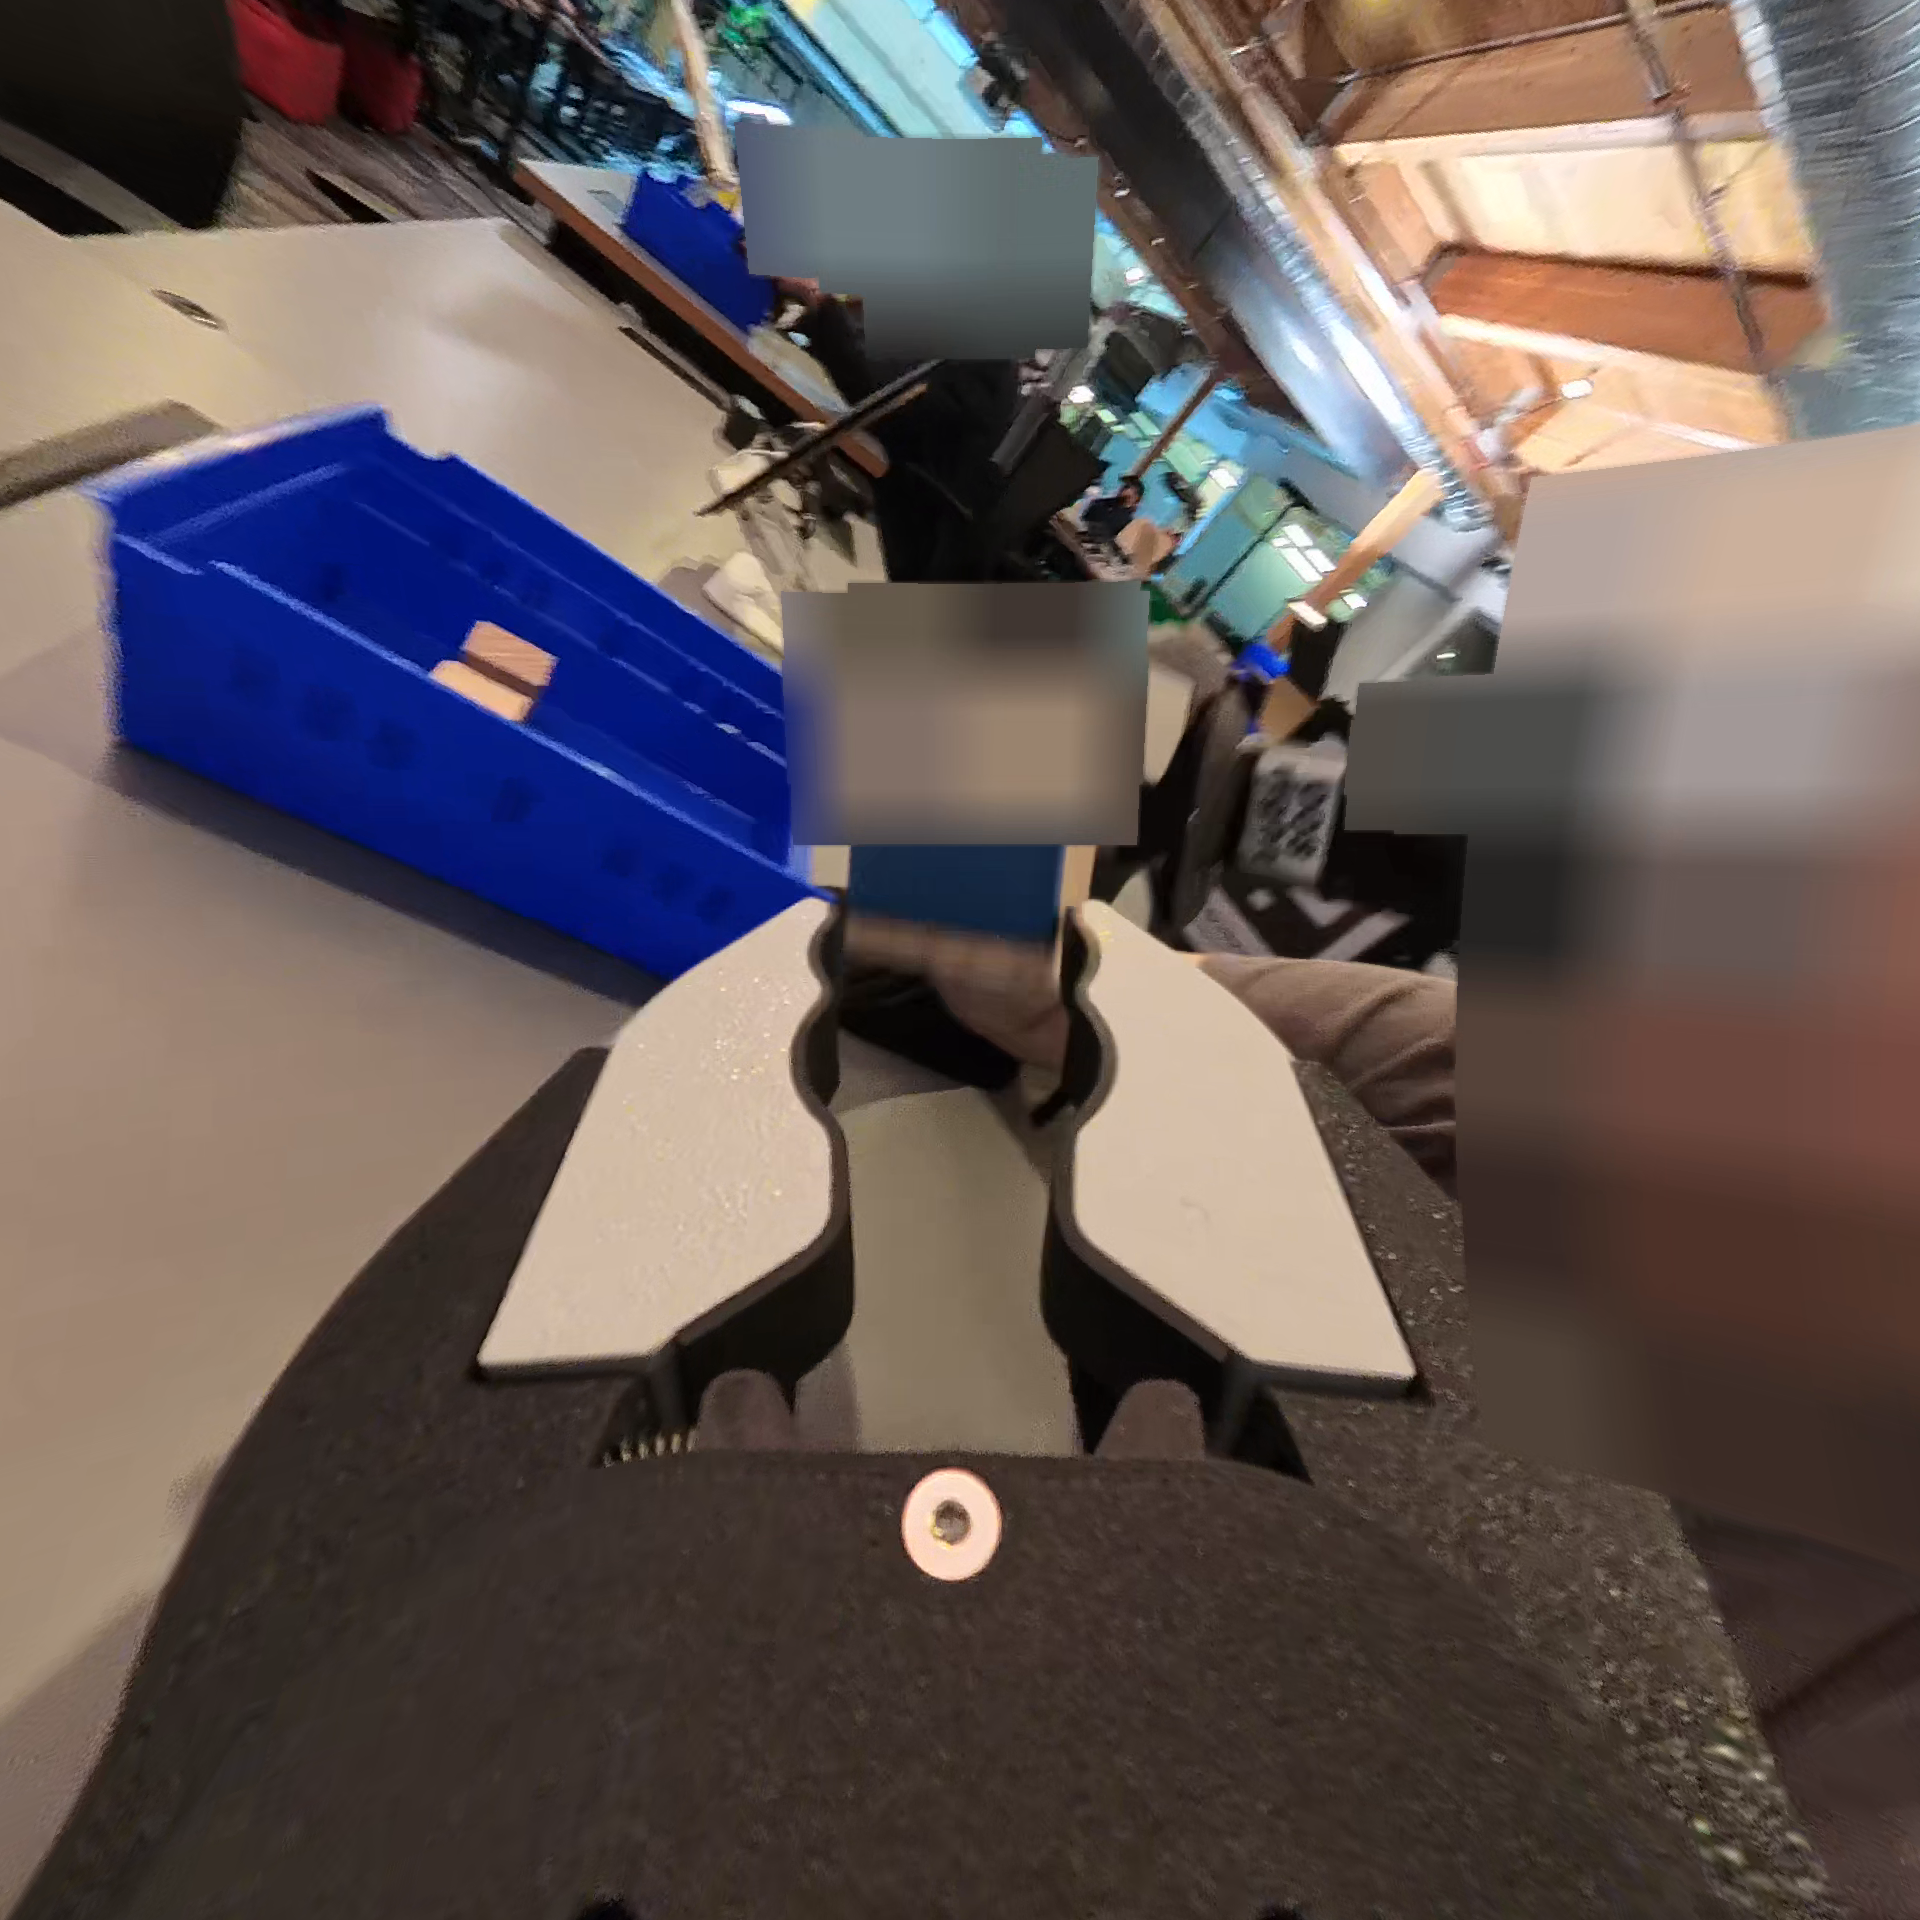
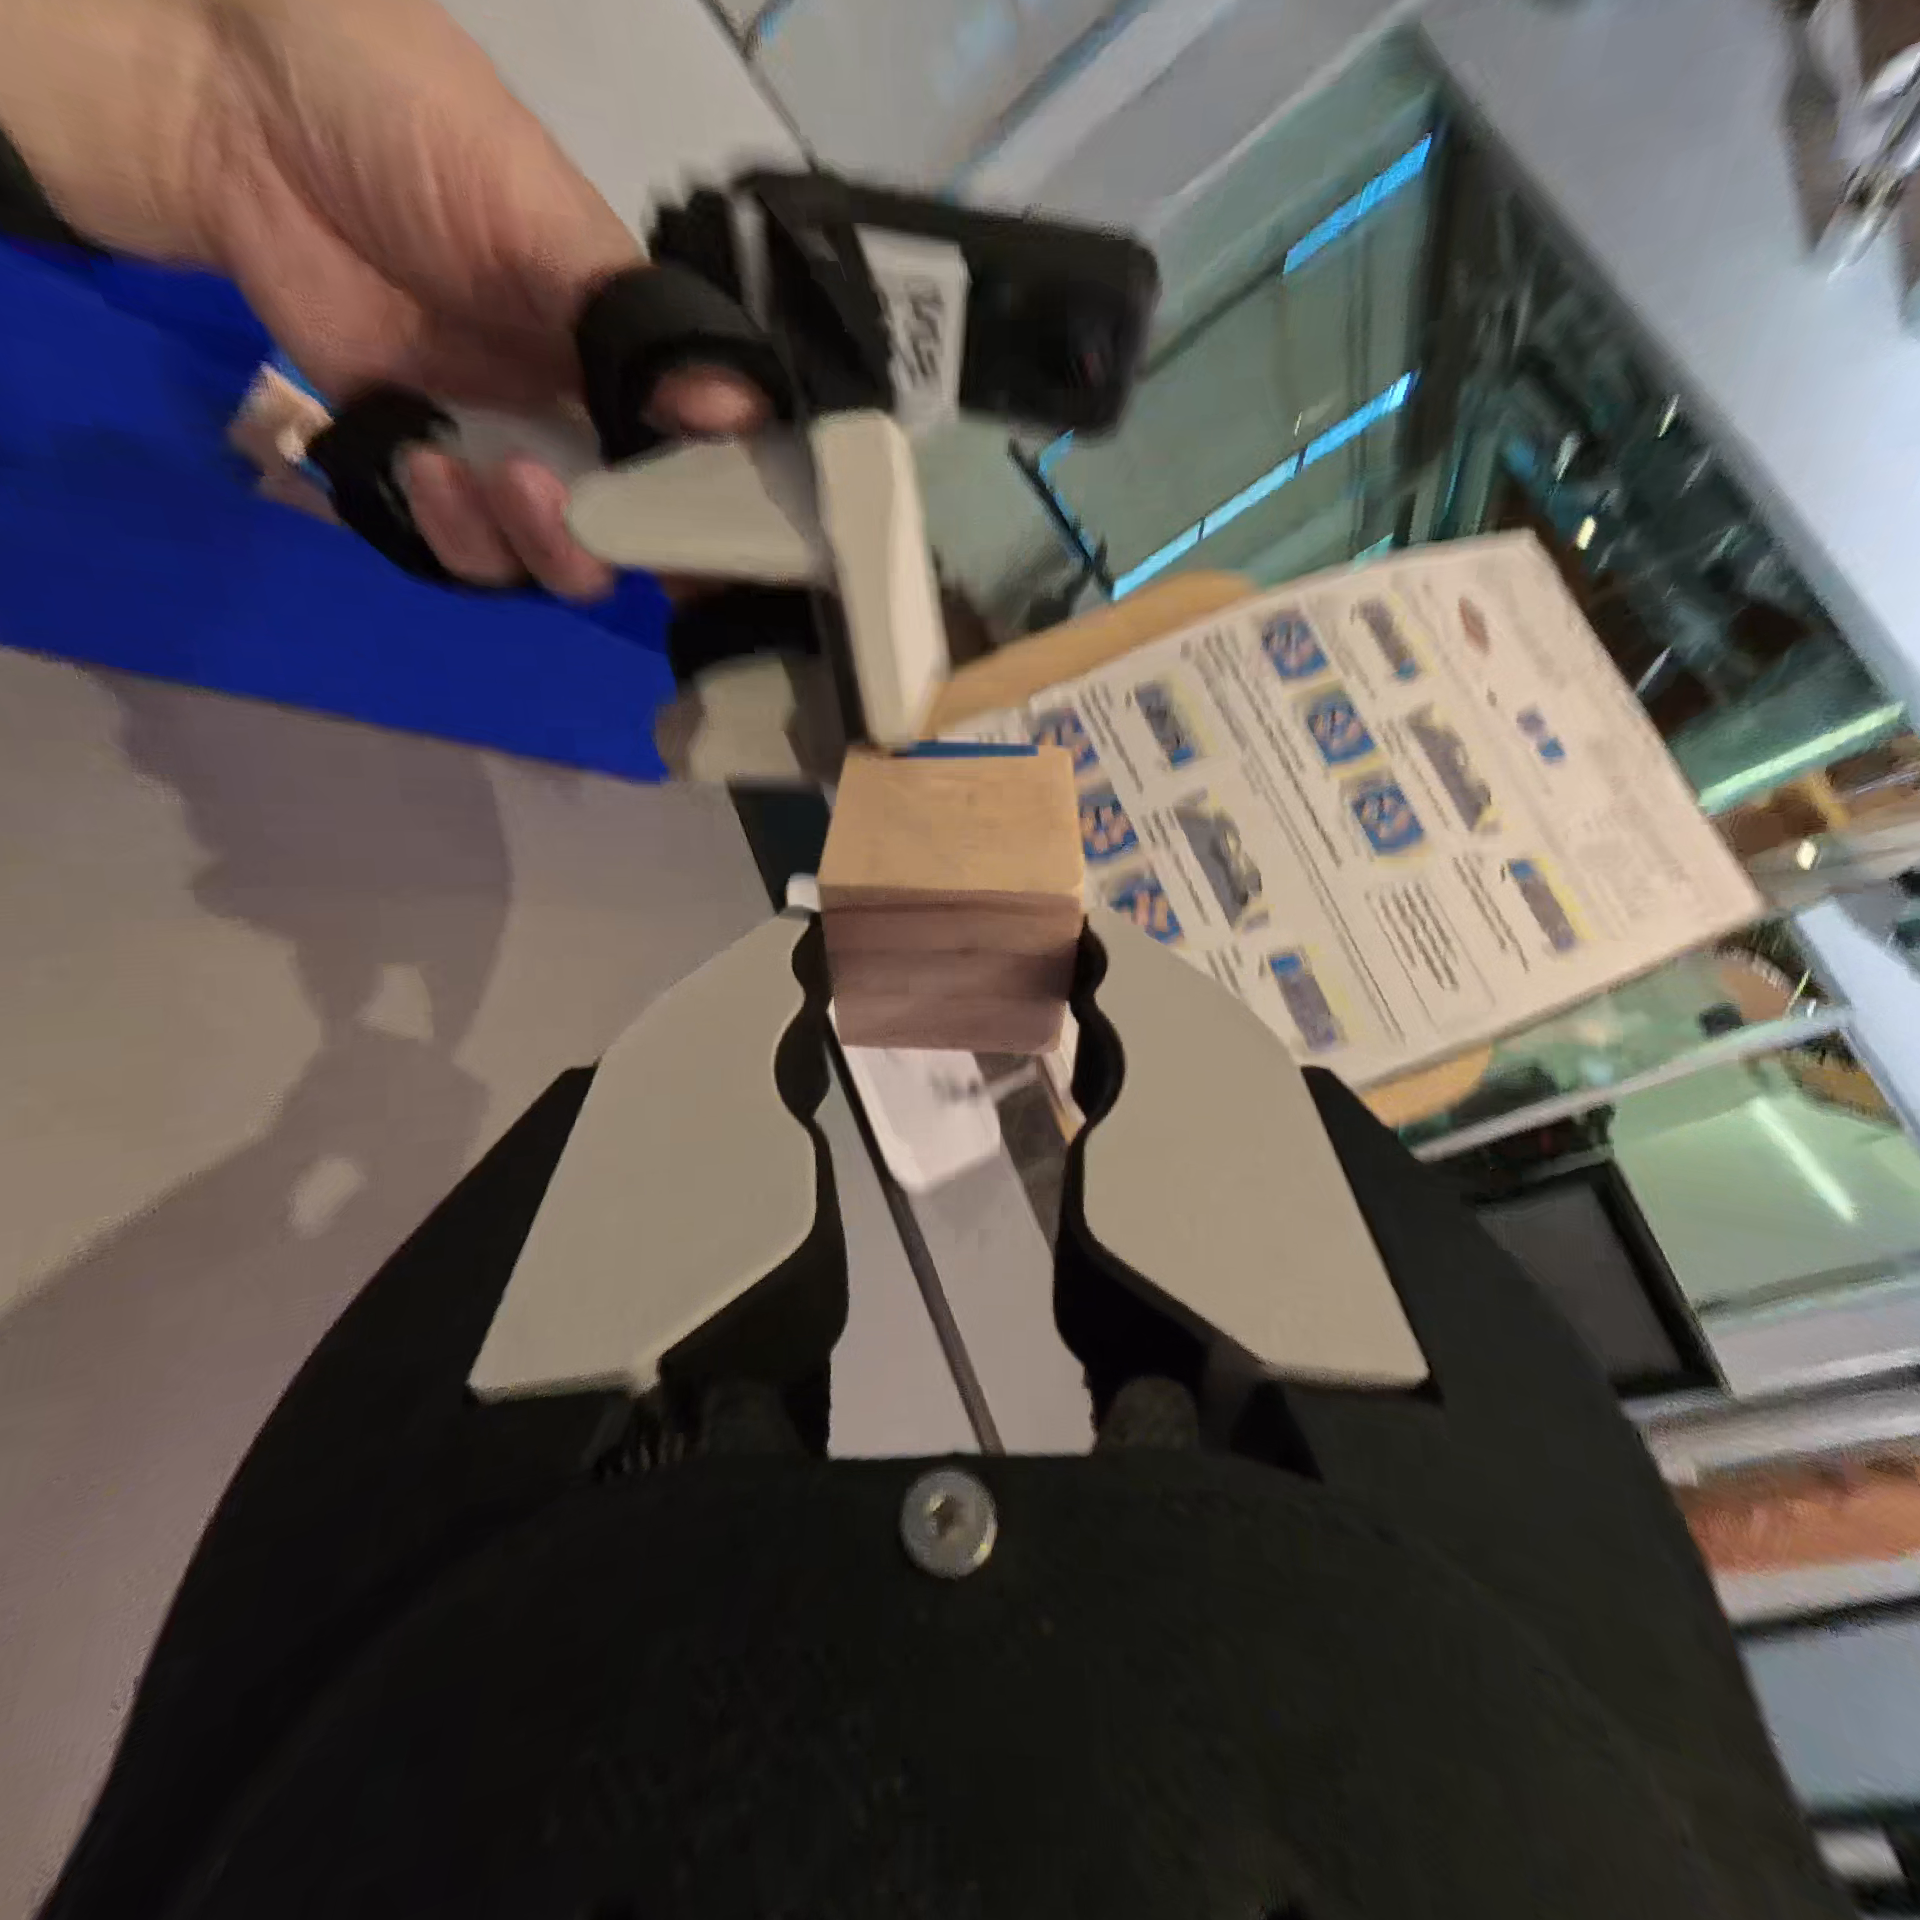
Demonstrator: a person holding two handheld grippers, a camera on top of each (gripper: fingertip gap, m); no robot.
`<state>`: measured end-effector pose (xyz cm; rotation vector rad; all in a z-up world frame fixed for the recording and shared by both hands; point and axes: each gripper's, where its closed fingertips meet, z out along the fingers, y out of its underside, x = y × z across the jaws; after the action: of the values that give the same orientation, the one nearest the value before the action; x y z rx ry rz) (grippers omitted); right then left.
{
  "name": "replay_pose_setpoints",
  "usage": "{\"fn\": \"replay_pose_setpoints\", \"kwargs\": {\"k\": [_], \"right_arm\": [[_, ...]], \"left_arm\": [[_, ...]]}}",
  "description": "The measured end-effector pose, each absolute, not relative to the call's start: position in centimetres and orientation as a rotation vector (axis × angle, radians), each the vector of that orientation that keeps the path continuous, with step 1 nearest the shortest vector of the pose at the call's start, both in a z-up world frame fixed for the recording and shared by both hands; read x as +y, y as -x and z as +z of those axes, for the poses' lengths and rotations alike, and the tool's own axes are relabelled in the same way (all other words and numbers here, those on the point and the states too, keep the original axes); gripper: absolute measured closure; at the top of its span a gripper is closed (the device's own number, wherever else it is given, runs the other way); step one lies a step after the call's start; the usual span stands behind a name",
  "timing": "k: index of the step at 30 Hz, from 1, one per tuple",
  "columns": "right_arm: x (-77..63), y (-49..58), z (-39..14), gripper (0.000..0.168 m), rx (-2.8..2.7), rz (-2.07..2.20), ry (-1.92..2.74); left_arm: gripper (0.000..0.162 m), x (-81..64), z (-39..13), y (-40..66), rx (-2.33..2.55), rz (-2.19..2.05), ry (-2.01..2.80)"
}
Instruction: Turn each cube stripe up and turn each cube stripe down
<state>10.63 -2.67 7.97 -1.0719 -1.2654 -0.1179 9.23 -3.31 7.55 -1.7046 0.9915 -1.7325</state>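
A wooden cube [image 2: 951, 831] is held in the air, clamped between the fingertips of my right gripper [image 2: 951, 956]. A blue stripe shows on its far side. In the left wrist view the same cube [image 1: 951, 894] shows its blue face between the tips of my left gripper [image 1: 951, 925], which close on its end. The left gripper's finger [image 2: 883, 582] reaches down onto the cube's far edge in the right wrist view, held by a hand [image 2: 312, 187]. Two more wooden cubes [image 1: 499, 670] lie in a blue bin [image 1: 312, 707].
The blue bin stands on a grey table [image 1: 260, 1143] and also shows in the right wrist view [image 2: 208, 582]. The table edge lies just under the cube. A printed sheet [image 2: 1403, 779] stands beyond it. Both views are motion-blurred.
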Motion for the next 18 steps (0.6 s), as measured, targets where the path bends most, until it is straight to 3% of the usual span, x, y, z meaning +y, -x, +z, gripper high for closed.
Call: {"fn": "replay_pose_setpoints", "kwargs": {"k": [1,4,11,18], "right_arm": [[-1.8,-12.2,8.2,0.123,-1.269,-0.138,1.158],[0.7,-19.6,7.2,0.123,-1.239,-0.066,1.592],[0.8,-39.5,-6.1,0.123,-0.883,-0.038,2.753],[2.2,-43.1,-12.6,0.123,-0.713,-0.087,3.061]], "left_arm": [[0.124,-2.4,7.4,-8.5,0.973,-1.663,1.728],[0.127,-0.6,8.4,-6.3,0.904,-1.533,1.709],[0.130,-0.9,10.1,-4.1,0.913,-1.438,1.684],[0.134,-1.1,11.2,-2.1,0.903,-1.339,1.677]]}}
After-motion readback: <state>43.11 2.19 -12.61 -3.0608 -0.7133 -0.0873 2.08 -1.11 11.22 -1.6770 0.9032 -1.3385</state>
